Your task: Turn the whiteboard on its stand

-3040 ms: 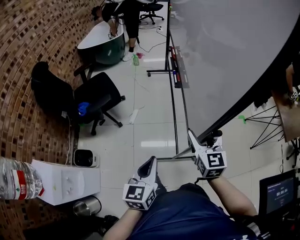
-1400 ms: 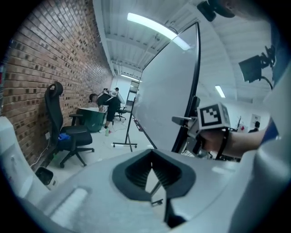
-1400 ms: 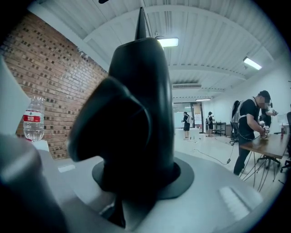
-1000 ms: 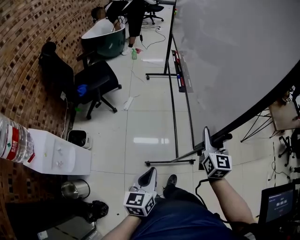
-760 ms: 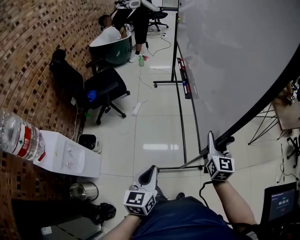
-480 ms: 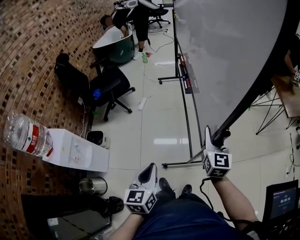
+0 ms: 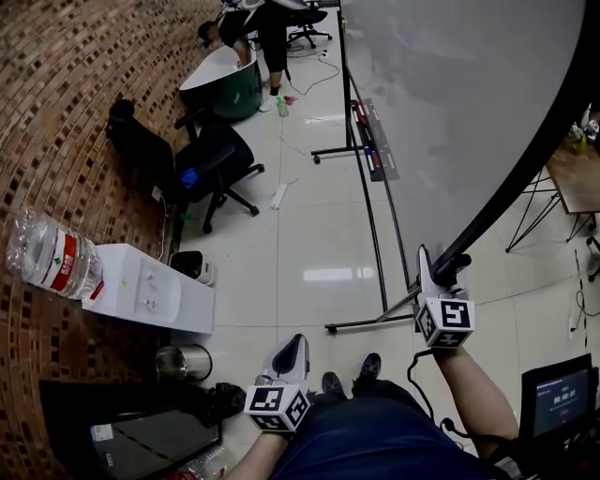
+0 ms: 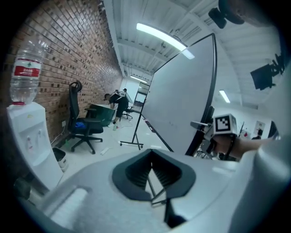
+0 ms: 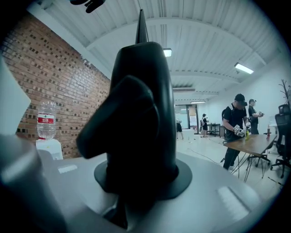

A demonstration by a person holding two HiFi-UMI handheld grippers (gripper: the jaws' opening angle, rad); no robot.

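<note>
Whiteboard (image 7: 450, 103) and black stand (image 7: 356, 323) take up the right side of the head view. The board's pale face runs from the far end of the room to its near corner just ahead of the person, with a pen tray (image 7: 375, 141) along its lower edge and the stand's feet on the pale tiled floor (image 7: 309, 244). The right gripper (image 7: 429, 272) is at that near corner, and its fingers are closed round a black knob (image 7: 452, 270) on the board's dark frame. In the right gripper view this knob fills the space between the fingers. The left gripper (image 7: 293, 349) hangs lower and to the left, near the person's body and well apart from the board. In the left gripper view its fingers (image 8: 160, 175) lie together with nothing between them. Along the brick wall (image 7: 56, 112) on the left stand a white water dispenser (image 7: 150, 298) with its bottle (image 7: 47, 261), a metal bin (image 7: 183, 363) just on its near side, and a black office chair (image 7: 202, 169) farther off. At the far end a person (image 7: 267, 28) bends over a dark tub-shaped seat (image 7: 220, 84). A wooden worktop (image 7: 577, 173) stands at the far right, and a small screen (image 7: 561, 398) glows at the near right.
</note>
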